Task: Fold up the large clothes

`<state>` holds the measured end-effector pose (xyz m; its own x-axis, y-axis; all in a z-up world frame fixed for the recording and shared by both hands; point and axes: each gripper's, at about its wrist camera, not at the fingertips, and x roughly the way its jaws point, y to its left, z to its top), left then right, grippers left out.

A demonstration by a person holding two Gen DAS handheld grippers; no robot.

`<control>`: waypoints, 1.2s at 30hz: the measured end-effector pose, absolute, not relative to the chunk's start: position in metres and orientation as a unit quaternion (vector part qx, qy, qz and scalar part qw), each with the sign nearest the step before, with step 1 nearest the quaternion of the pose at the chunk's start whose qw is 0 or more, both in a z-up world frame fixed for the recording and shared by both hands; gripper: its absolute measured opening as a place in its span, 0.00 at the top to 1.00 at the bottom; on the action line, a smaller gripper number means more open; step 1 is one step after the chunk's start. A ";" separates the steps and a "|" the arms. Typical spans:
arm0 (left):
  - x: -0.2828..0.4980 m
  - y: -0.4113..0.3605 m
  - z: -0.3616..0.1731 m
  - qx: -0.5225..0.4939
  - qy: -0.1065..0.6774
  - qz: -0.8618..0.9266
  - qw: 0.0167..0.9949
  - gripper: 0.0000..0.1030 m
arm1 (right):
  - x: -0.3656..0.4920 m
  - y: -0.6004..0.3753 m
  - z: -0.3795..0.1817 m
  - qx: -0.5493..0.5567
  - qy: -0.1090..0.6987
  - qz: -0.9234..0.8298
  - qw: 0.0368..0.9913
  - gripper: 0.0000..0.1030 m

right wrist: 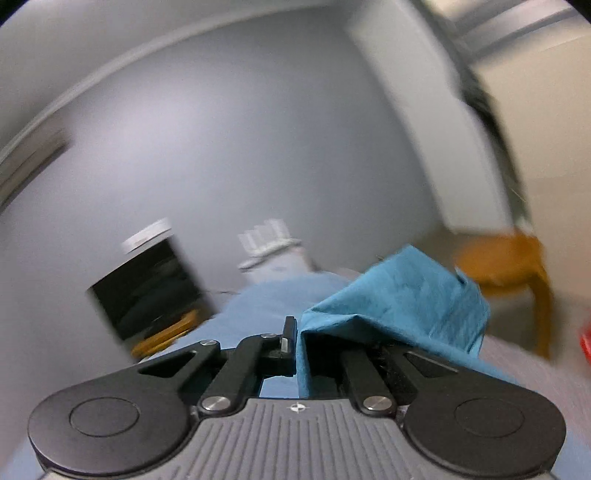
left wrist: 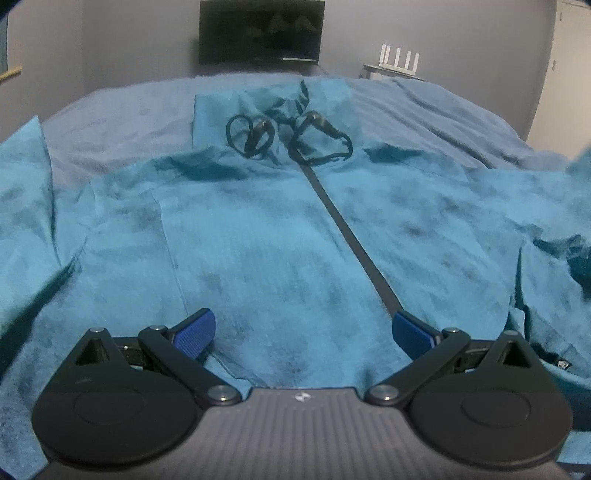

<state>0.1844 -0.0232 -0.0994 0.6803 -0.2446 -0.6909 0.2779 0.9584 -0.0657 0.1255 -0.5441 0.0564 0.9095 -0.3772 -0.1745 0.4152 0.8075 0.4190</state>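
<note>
- The garment is teal blue, mottled with darker patches.
- Its zip line and drawcords are black.
- The bed cover is a dull, plain greyish blue.
- The left gripper has black arms, blue ribbed pads and a grey ridged body.
- The right gripper is black and grey.
- The screen is black.
- The stool is orange-brown.
- The walls are pale grey.

Grey walls surround a bed, with a dark screen, a white router and a wooden stool.
</note>
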 end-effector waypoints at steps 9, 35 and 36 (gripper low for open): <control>0.185 -0.015 -0.103 0.013 0.375 -0.124 0.919 0.00 | 0.228 -0.348 0.102 0.055 0.093 -0.014 0.994 0.96; 0.197 -0.066 -0.073 0.032 0.345 -0.200 0.917 0.00 | 0.171 -0.290 -0.041 0.207 0.176 0.036 0.962 0.27; 0.196 -0.085 -0.074 0.056 0.344 -0.208 0.914 0.00 | 0.171 -0.293 -0.044 0.205 0.167 0.026 0.964 0.27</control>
